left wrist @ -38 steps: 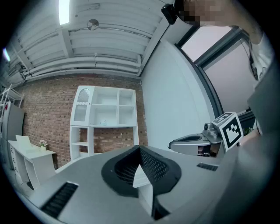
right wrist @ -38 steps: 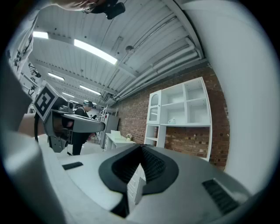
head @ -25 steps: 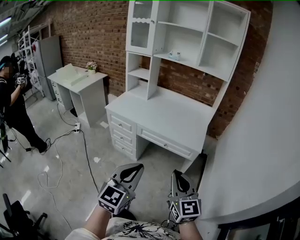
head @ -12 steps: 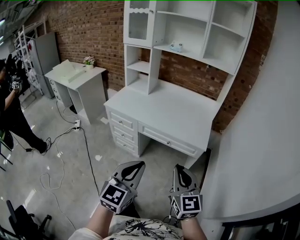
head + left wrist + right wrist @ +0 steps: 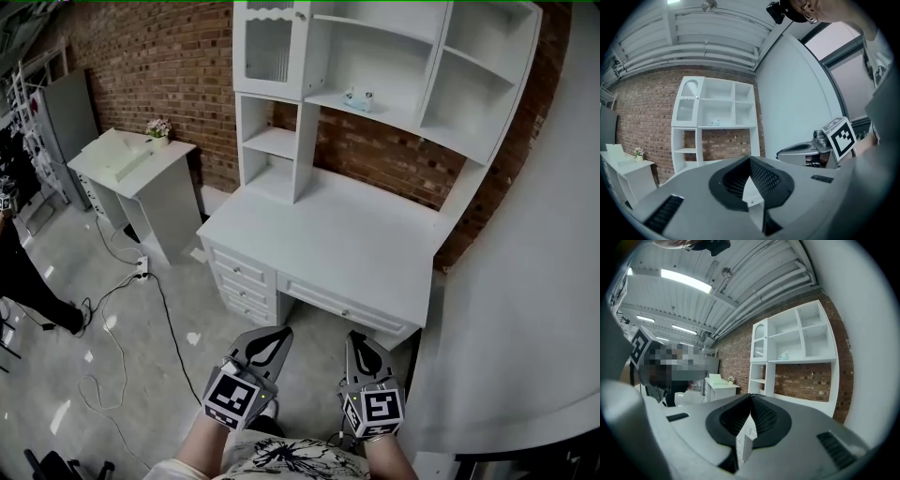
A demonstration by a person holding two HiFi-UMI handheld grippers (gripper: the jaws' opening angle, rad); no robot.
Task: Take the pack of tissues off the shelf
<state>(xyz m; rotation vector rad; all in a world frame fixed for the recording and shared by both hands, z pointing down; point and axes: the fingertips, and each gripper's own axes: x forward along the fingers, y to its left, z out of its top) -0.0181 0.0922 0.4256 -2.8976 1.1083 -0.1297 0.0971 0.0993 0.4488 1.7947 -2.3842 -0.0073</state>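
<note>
Head view: the left claw (image 5: 282,330) and the right claw (image 5: 354,336) are held low and side by side, close to the person's body, with their tips pointing forward.

Left gripper view: the left claw (image 5: 750,161) is clenched. Its jaws meet at the tip and there is nothing between them.

Right gripper view: the right claw (image 5: 751,397) is likewise clenched and empty.

Directly ahead of both claws is grey floor (image 5: 187,319). Beyond it stands a white table (image 5: 328,234) with drawers (image 5: 242,272) in its front, clear of both claws. A white shelf unit (image 5: 302,131) rises from the far edge of the table.

The pack of tissues (image 5: 357,97) sits on a shelf (image 5: 394,114) of that unit. It is well ahead of and above both claws, roughly in line with the right claw, and untouched. Both gripper views show it as a small pale object (image 5: 716,122) (image 5: 783,356) on the same shelf.

A brick wall (image 5: 178,75) stands behind the unit.

Far to the left of the left claw are:
- a smaller table (image 5: 131,164) carrying a flower pot (image 5: 157,127);
- a cable (image 5: 159,300) lying on the floor;
- a person (image 5: 23,281) at the frame edge.
</note>
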